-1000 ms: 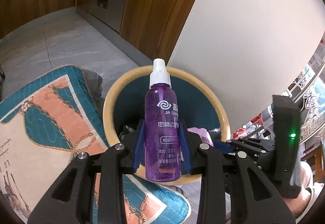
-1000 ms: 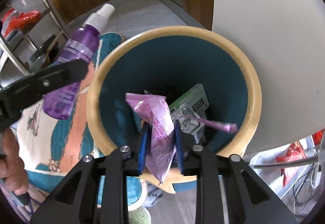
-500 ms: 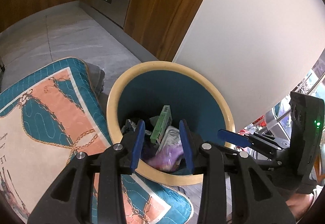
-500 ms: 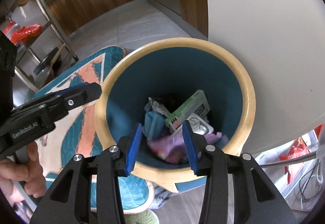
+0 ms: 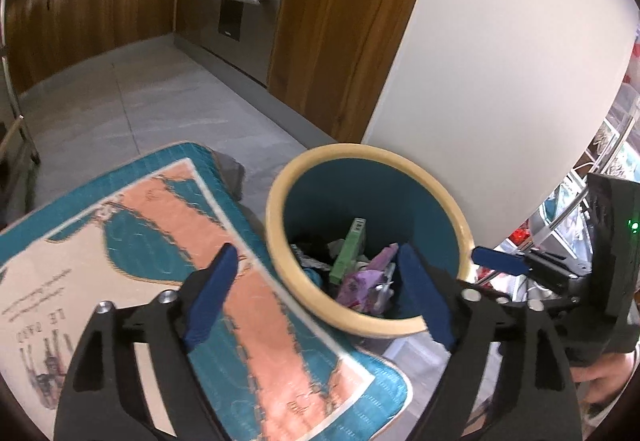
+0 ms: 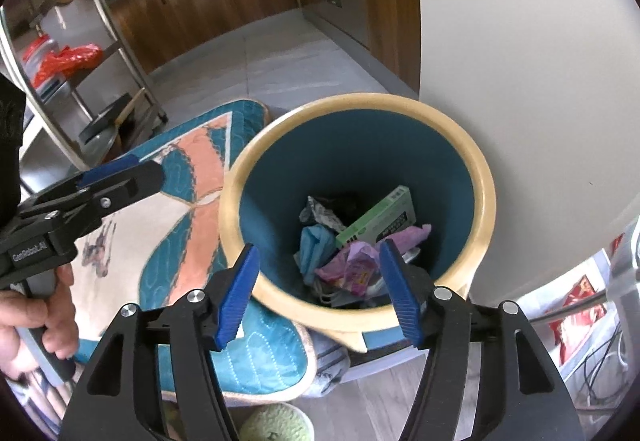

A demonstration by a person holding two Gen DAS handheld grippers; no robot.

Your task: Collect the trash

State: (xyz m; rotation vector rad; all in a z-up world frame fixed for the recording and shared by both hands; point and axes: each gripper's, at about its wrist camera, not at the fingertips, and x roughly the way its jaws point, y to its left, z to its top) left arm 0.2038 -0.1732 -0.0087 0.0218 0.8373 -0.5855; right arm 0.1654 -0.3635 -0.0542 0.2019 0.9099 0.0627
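In the left wrist view your left gripper (image 5: 316,301) fills the lower part of the frame with its jaws spread wide and nothing between them; one blue pad sits over the patterned cushion (image 5: 168,261) at lower left and the other over the near rim of the trash bin (image 5: 276,225) in the centre, so you are placed beside the opening, not above its middle. The bin stands against the white wall panel (image 5: 500,61) at upper right, probably so it stays put while things drop in, and its mouth faces up at you. Inside, low in the teal interior, lie a green box (image 5: 351,249) leaning on end and a purple wrapper (image 5: 368,277) among other scraps. At the right edge your right gripper (image 5: 500,261) pokes in, level with the rim. In the right wrist view that right gripper (image 6: 320,293) is likewise wide and empty, its pads straddling the near lip of the bin (image 6: 486,201), with the green box (image 6: 380,221), the purple wrapper (image 6: 360,265) and a blue scrap (image 6: 316,245) resting at the bottom, centre frame. Your left gripper (image 6: 120,177) shows at middle left over the cushion (image 6: 192,201); I judge both hands are free to fetch more trash
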